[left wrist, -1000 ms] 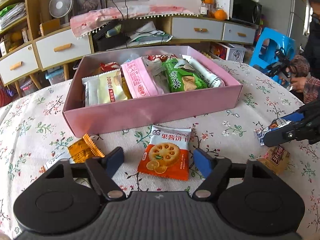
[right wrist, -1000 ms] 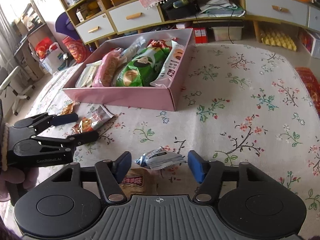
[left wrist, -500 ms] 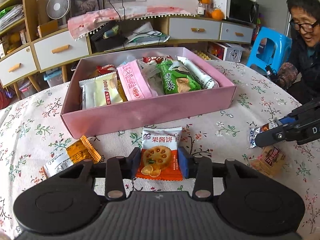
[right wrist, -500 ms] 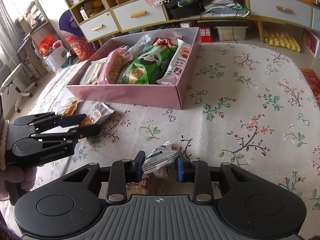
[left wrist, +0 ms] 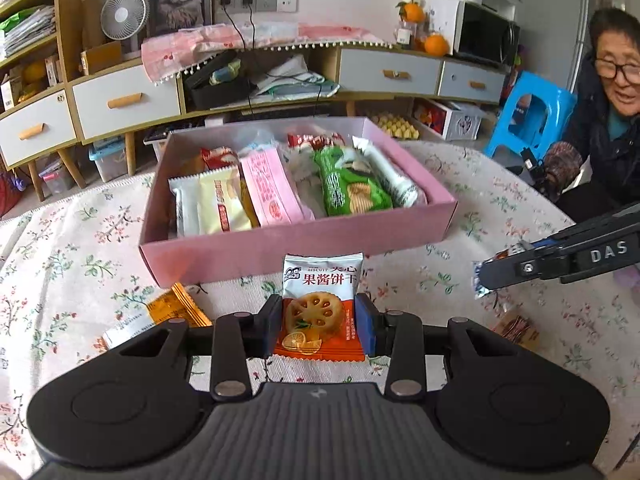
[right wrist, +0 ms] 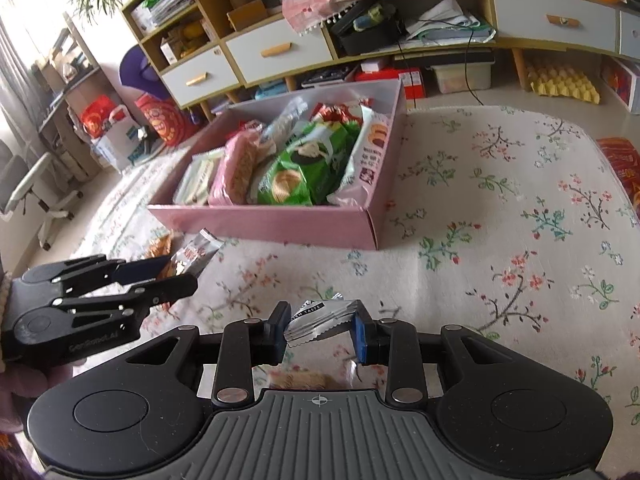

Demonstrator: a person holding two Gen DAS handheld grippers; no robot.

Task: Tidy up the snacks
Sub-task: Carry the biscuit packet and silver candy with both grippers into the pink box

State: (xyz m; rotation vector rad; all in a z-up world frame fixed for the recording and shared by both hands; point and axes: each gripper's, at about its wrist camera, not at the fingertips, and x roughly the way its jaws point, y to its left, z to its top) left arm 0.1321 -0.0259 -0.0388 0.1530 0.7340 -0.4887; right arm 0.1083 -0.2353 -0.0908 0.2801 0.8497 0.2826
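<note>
Pink box is mostly full already — left gripper is pinching the jam biscuit pack, right gripper is clamped on a silver packet, and an orange packet plus a brown one wait on the desk.

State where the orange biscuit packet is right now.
In the left wrist view, the orange biscuit packet sits clamped in the left gripper, just before the pink box.

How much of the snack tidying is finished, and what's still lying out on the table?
The pink box already holds many packets. The left gripper is shut on the orange biscuit packet, and the right gripper on a silver packet. An orange-yellow packet and a brown one still lie on the table.
</note>
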